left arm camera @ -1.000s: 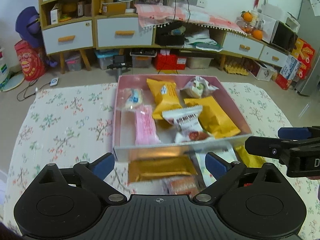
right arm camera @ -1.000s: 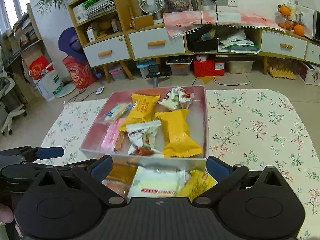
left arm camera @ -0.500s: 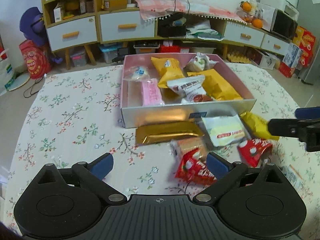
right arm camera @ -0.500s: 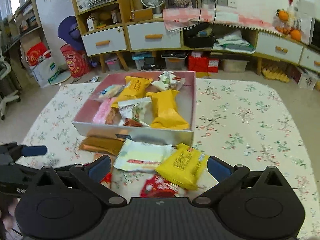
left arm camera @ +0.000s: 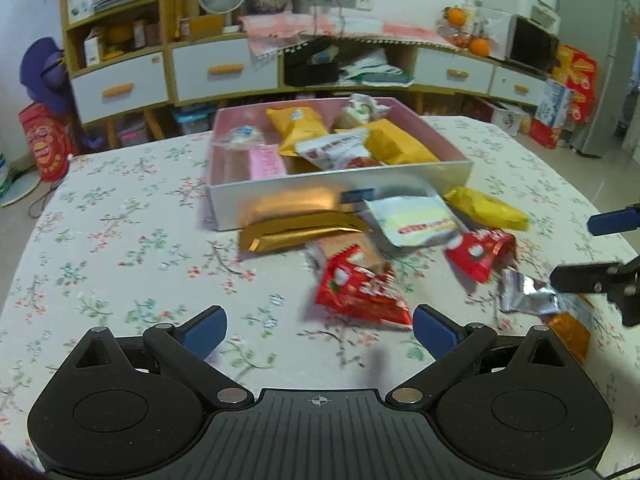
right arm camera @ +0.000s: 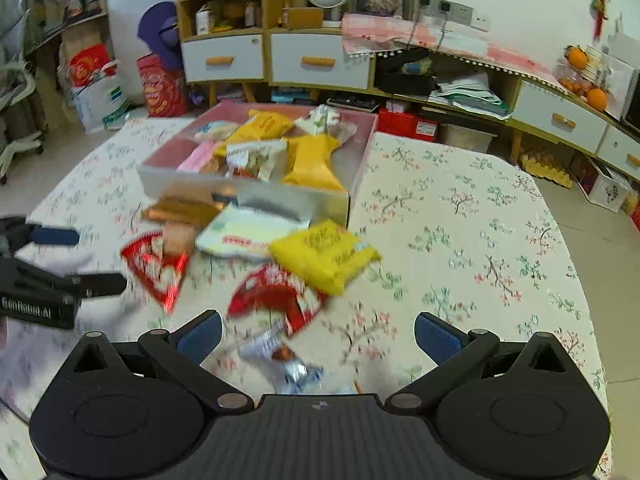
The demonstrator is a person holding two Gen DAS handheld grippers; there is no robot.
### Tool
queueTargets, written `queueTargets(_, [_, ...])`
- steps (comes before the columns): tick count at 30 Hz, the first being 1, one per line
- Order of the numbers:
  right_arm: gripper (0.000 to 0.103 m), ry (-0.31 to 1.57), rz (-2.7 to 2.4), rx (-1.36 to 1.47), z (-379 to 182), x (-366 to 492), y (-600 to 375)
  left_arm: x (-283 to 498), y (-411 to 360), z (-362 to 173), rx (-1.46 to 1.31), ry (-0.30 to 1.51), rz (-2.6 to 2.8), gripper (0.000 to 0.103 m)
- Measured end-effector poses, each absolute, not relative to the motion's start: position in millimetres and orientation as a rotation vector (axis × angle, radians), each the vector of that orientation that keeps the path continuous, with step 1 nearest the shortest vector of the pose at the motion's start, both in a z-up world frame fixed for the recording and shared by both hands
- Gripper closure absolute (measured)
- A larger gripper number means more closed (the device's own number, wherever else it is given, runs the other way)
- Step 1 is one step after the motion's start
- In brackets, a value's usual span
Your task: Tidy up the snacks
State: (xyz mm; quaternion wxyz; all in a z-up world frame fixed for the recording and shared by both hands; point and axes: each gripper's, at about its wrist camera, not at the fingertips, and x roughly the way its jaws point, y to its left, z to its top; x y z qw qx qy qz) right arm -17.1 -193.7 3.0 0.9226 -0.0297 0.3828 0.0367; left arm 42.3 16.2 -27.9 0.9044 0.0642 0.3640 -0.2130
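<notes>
Shift since a second ago: both of our grippers have pulled back from the pink box [left arm camera: 338,190], so the loose packets in front of it, hidden under us before, now show.
Left gripper [left arm camera: 318,326]: fingers spread wide, nothing between them; we hover above the floral tablecloth [left arm camera: 120,248].
Right gripper [right arm camera: 318,338]: likewise wide apart and empty.
Nearest to the left gripper: a red packet [left arm camera: 362,290] lies just ahead, slightly right of centre, partly over a paler packet.
Nearest to the right gripper: a silver wrapper [right arm camera: 286,360] sits almost between the fingers, with a second red packet [right arm camera: 276,292] and a yellow packet [right arm camera: 324,254] just beyond.
Further ahead: a gold bar [left arm camera: 300,232] and a white packet [left arm camera: 414,220] lie against the box's near wall.
Box: already holds yellow, pink and white snacks, with some free floor at its left side.
Step in hand, as we judge it: choosing the next loose packet.
Doing it well: we take one packet per gripper, closing across the narrow width of the body, not a crimped corner, because foil slips.
Risk: overlapping packets may drag along, so we start with the top one.
</notes>
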Motion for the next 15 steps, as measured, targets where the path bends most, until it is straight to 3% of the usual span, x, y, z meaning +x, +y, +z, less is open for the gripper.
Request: queueTargets(15, [0.025, 0.836, 0.208, -0.112, -33.4, -49.0, -206.1, 34.9, -0.3, -50.6, 0.143, 0.671, -0.456, 0.003])
